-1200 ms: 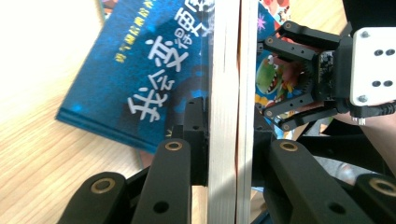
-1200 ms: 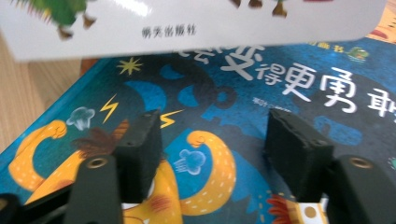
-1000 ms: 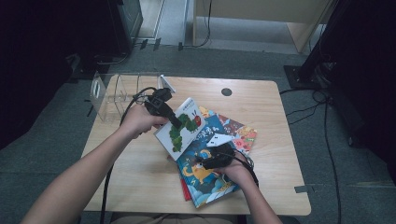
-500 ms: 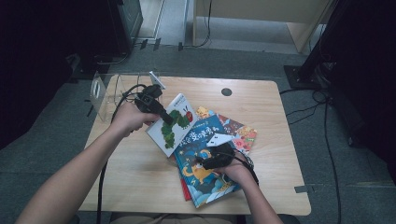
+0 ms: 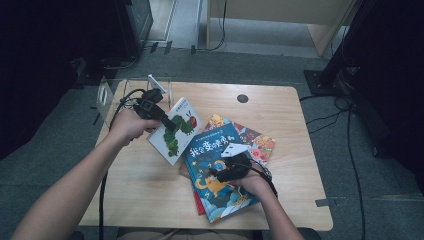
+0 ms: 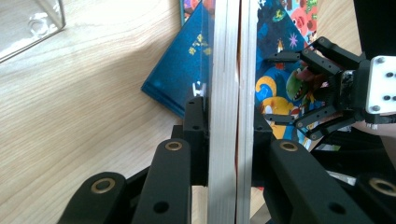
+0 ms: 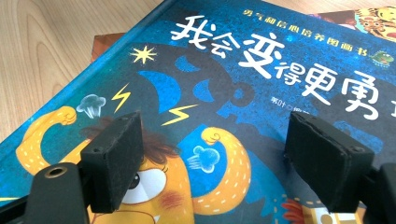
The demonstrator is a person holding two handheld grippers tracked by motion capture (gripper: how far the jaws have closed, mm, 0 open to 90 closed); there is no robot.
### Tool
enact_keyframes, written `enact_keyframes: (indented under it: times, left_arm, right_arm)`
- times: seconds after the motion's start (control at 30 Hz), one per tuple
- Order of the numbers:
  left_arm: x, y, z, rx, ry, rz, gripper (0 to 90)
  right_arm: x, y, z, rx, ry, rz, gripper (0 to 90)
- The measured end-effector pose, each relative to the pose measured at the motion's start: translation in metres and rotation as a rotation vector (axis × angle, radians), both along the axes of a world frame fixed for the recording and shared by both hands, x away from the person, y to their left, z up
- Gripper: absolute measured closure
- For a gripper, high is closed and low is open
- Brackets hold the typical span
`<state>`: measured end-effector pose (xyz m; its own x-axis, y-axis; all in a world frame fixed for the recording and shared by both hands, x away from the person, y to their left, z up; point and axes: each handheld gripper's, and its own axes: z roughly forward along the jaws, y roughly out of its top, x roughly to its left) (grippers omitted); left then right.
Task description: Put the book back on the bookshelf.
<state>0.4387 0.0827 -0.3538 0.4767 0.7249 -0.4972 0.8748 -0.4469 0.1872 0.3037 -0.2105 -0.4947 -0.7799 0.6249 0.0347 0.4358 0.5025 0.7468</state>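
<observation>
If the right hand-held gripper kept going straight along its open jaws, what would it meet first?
Most likely the cover of the blue picture book: the right hand-held gripper points low across it with nothing between its jaws. Depth is hard to judge, so it might skim above.

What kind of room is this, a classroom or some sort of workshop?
Probably a lab or recording room rather than a classroom: a small wooden table stands alone on grey carpet, loose cables trail across the floor, and picture books are handled with a hand-held gripper.
</observation>
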Motion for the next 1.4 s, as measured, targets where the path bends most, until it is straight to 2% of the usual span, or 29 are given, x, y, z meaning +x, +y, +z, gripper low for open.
enact_keyframes:
  times: [0.53,1.1,1.4]
  left_arm:
    - [0.000,0.023,0.001,0.016,-0.006,0.050,77.1]
    - [-0.001,0.047,-0.001,0.073,-0.007,0.094,77.1]
    - [-0.002,0.058,-0.007,0.087,-0.004,0.118,77.1]
  right_arm:
    - [0.002,-0.001,0.000,-0.003,0.003,0.021,17.0]
    - [0.002,-0.001,0.000,-0.004,0.002,0.023,16.8]
    - [0.003,-0.001,0.000,-0.004,0.002,0.029,16.7]
